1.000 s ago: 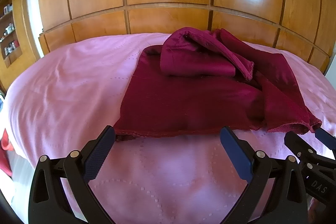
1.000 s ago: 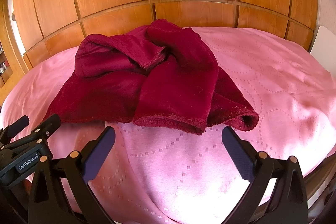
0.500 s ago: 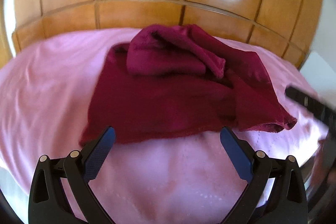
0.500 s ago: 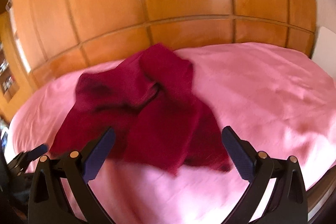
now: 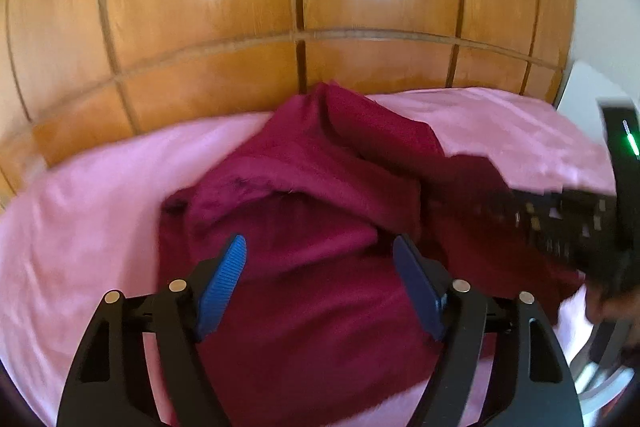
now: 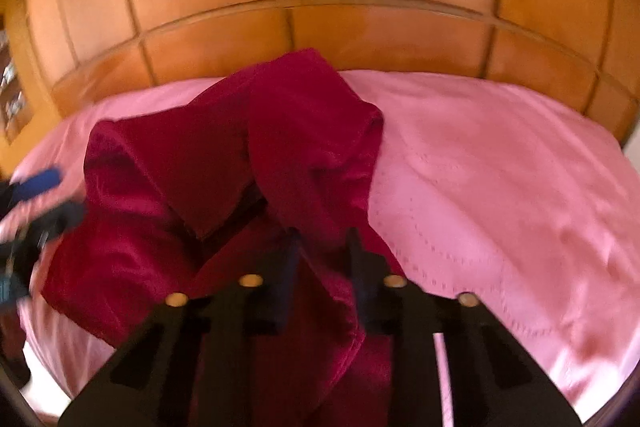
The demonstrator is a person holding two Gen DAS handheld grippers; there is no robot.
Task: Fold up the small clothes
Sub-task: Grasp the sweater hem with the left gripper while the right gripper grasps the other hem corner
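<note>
On the pink quilted bedspread (image 5: 88, 195) that covers the bed, before a wall of glossy orange-brown wooden panels (image 5: 200, 7), lies the crumpled dark-red fleece garment (image 5: 312, 195), heaped in loose folds with one edge rolled over itself near its middle. No container appears in either view; the garment rests directly on the bedspread.

Left wrist view: the left gripper (image 5: 320, 267), black-framed with blue ribbed pads (image 5: 224, 279), is over the near part of the garment. Its jaws are closing but are spread apart, with red cloth lying beneath and between them; the pads do not press on it. At the right edge the right gripper (image 5: 500, 203) appears blurred, reaching in over the garment's right side, with a green light showing on its body.

Right wrist view: the right gripper (image 6: 320, 251) has its jaws closing, drawn near together, and a ridge of the garment (image 6: 304, 131) rises between the dark fingers (image 6: 360, 267), pinched there. The bedspread (image 6: 500, 179) lies bare to the right, its stitched dotted pattern visible. The left gripper (image 6: 44, 199) shows blurred at the left edge, beside the garment's left side.
</note>
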